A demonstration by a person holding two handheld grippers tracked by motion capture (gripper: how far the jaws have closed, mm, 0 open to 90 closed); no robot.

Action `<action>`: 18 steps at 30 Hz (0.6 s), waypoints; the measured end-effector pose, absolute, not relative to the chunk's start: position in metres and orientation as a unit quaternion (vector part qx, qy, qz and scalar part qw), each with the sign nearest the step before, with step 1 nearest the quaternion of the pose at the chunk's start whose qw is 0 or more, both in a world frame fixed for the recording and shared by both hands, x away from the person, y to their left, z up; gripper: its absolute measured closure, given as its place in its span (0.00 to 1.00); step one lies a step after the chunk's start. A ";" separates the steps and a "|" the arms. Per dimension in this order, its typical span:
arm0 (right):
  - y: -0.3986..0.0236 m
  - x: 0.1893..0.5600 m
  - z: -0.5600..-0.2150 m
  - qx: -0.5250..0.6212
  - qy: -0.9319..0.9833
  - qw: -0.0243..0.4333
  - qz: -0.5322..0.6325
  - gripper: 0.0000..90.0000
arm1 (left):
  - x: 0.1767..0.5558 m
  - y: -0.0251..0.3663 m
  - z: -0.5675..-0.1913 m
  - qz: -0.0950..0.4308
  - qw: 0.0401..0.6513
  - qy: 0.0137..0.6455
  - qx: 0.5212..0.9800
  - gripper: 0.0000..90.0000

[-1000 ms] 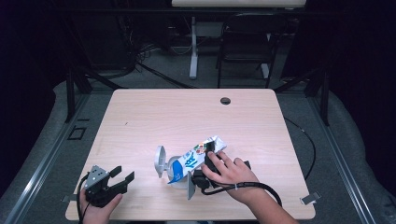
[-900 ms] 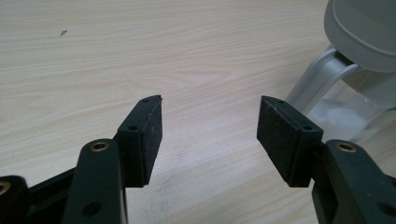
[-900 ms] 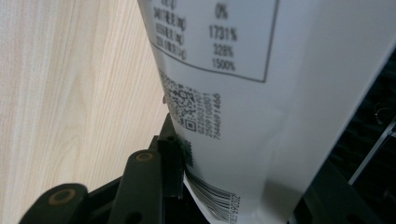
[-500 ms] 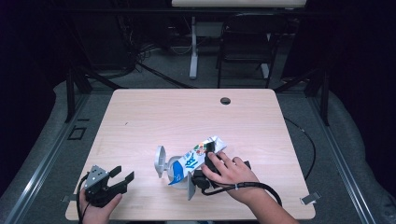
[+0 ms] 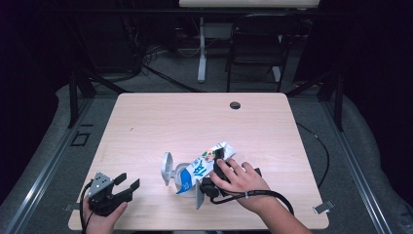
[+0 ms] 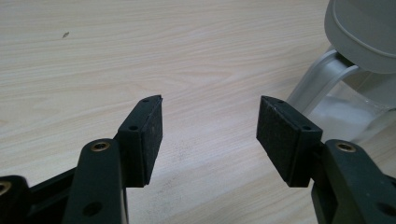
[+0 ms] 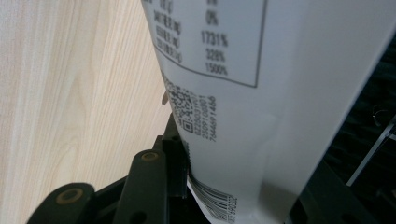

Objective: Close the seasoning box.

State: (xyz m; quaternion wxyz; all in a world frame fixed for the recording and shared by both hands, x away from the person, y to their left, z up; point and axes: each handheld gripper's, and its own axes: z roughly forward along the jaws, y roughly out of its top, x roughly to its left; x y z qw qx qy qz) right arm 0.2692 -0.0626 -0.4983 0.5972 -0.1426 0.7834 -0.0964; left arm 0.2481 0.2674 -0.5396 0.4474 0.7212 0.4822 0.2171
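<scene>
Right gripper (image 5: 216,171), mostly hidden under hand (image 5: 238,181), apparently clamps pouch (image 5: 204,166).

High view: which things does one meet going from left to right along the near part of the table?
Left gripper → grey lid → blue-and-white pouch → right hand on its gripper.

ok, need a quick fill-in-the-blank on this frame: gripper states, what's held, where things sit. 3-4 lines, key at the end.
1. The left gripper rests near the table's front-left corner with its jaws ____.
2. The right gripper is shut on a printed ____.
3. The pouch leans over a clear container whose grey lid is flipped ____.
4. The table has a ____ top.

Missing words: open; pouch; open; wooden
</scene>
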 end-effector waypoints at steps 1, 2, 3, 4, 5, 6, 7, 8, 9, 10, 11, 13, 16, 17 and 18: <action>-0.063 0.269 -0.498 -0.143 0.783 0.597 -0.096 0.70 | 0.248 0.268 -0.539 0.216 0.446 0.482 0.723 0.46; -0.063 0.269 -0.498 -0.143 0.784 0.597 -0.096 0.70 | 0.248 0.268 -0.539 0.217 0.447 0.482 0.722 0.46; -0.063 0.269 -0.498 -0.143 0.783 0.597 -0.096 0.70 | 0.248 0.267 -0.539 0.217 0.447 0.482 0.721 0.46; -0.063 0.269 -0.498 -0.143 0.783 0.598 -0.097 0.71 | 0.248 0.267 -0.539 0.218 0.448 0.482 0.721 0.46; -0.062 0.269 -0.498 -0.142 0.782 0.598 -0.099 0.71 | 0.248 0.267 -0.539 0.218 0.448 0.482 0.721 0.46; -0.062 0.269 -0.498 -0.143 0.782 0.598 -0.099 0.71 | 0.248 0.267 -0.539 0.218 0.448 0.482 0.721 0.46; -0.062 0.269 -0.498 -0.143 0.782 0.598 -0.099 0.71 | 0.249 0.267 -0.539 0.218 0.449 0.482 0.720 0.46; -0.062 0.269 -0.498 -0.144 0.783 0.597 -0.097 0.71 | 0.249 0.267 -0.539 0.218 0.449 0.482 0.720 0.46; -0.062 0.269 -0.498 -0.144 0.783 0.597 -0.097 0.71 | 0.249 0.267 -0.539 0.218 0.448 0.481 0.721 0.46; -0.062 0.269 -0.498 -0.144 0.784 0.597 -0.097 0.71 | 0.249 0.267 -0.539 0.218 0.448 0.481 0.721 0.46; -0.062 0.268 -0.498 -0.144 0.782 0.598 -0.099 0.71 | 0.249 0.267 -0.539 0.217 0.447 0.480 0.723 0.46; -0.062 0.268 -0.498 -0.144 0.782 0.598 -0.099 0.71 | 0.249 0.266 -0.540 0.217 0.448 0.481 0.721 0.46; -0.062 0.268 -0.497 -0.145 0.781 0.599 -0.104 0.72 | 0.248 0.266 -0.540 0.217 0.448 0.481 0.721 0.46; -0.062 0.267 -0.497 -0.145 0.781 0.599 -0.104 0.72 | 0.248 0.266 -0.540 0.217 0.448 0.481 0.721 0.46; -0.062 0.267 -0.497 -0.146 0.781 0.599 -0.103 0.72 | 0.248 0.266 -0.540 0.218 0.448 0.481 0.721 0.46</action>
